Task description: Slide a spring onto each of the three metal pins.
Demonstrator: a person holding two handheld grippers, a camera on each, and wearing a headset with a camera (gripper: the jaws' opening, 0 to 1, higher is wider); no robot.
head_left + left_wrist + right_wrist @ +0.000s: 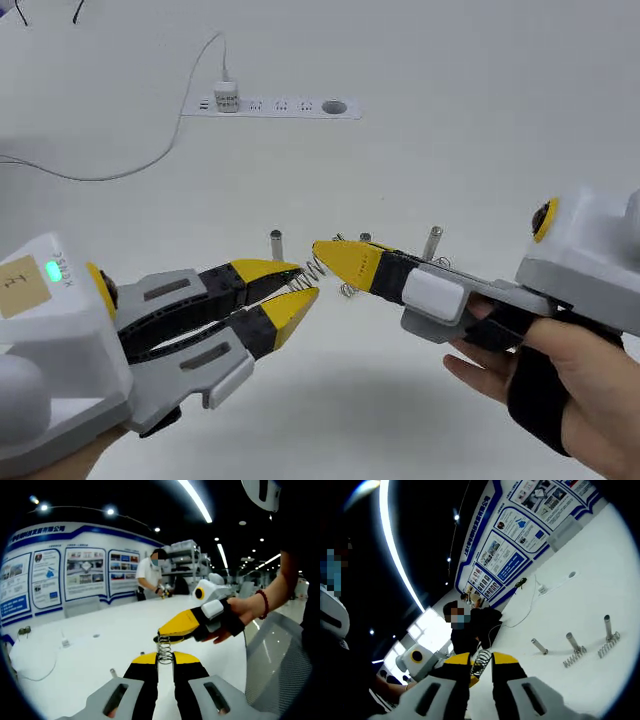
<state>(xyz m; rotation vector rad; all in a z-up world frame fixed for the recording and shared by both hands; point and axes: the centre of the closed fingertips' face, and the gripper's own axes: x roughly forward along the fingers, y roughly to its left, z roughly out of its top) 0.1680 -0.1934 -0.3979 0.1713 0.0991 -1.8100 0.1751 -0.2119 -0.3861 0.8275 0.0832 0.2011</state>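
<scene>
None of the three short grey metal pins standing upright on the white surface appears to carry a spring yet. In the right gripper view the nearest pin is bare. Two loose wire springs lie flat on the surface, one beside the foot of the middle pin and the other against the foot of the far one, so neither looks threaded on. By that reading the task is at its start, with all three pins left to fill. The small coiled wire spring now in play is held in the air in front of the pins, bridging the two tools. The left tongs are open only narrowly, their yellow tips closed onto the near end of this coil. The right tongs meet them tip to tip and are also drawn in to a narrow gap. Their own view shows the coil sitting between the two yellow tips, so they seem to pinch its other end, though how firmly is hard to judge. It looks like a handover or a re-grip before the first threading.
</scene>
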